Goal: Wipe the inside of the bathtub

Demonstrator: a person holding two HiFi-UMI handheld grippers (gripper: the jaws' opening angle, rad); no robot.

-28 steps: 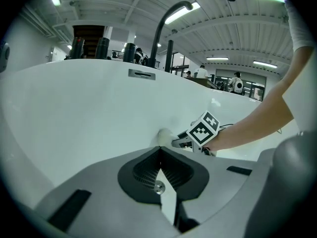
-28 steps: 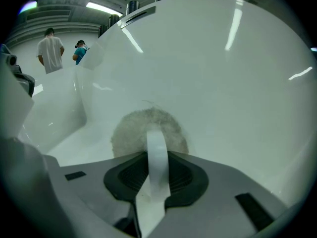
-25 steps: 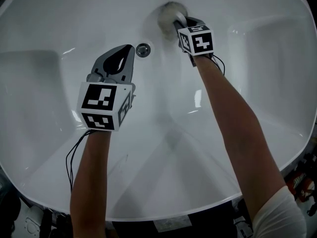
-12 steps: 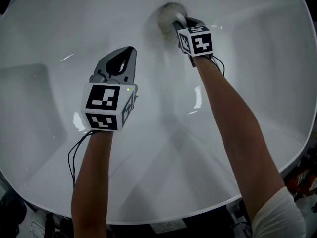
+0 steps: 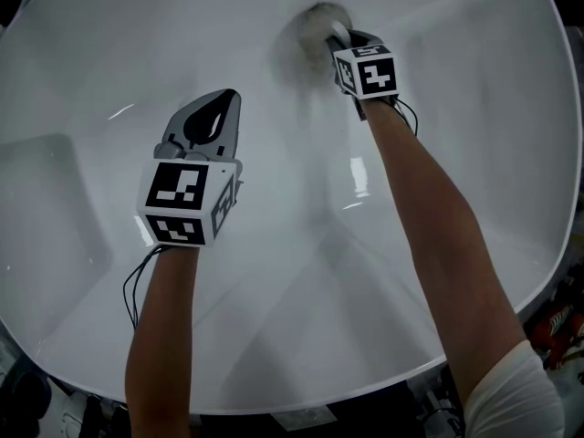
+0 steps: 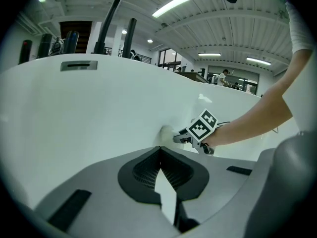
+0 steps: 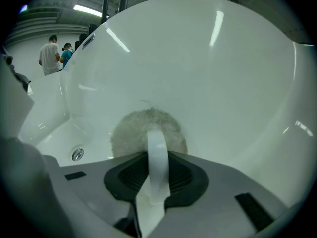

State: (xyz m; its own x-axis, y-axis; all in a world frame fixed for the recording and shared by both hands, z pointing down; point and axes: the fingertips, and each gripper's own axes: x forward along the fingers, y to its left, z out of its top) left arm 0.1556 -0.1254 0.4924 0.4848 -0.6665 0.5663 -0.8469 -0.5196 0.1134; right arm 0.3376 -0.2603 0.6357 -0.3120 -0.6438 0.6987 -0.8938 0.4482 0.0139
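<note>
The white bathtub [image 5: 109, 53] fills the head view. A round grey fluffy wiping pad [image 5: 306, 27] lies pressed on the far inner wall. My right gripper [image 5: 336, 35] is shut on the pad's white strap [image 7: 157, 148], and the pad [image 7: 131, 130] spreads just beyond the jaws. My left gripper [image 5: 228, 96] hovers over the tub floor, to the left of the pad and nearer to me, shut with nothing in it. In the left gripper view the jaws [image 6: 159, 148] meet, and beyond them the right gripper [image 6: 179, 138] holds the pad [image 6: 166, 132] against the wall.
The chrome drain [image 7: 77, 154] sits on the tub floor, left of the pad. An overflow slot [image 6: 79, 65] is in the far wall, with a black faucet pipe [image 6: 111, 14] rising behind it. People [image 7: 49, 56] stand far off. Clutter [image 5: 557, 327] lies beside the tub's right rim.
The drain that showed next to my left gripper a second ago is out of sight in the head view. The left gripper has drifted slightly left. The pad has stayed nearly in place.
</note>
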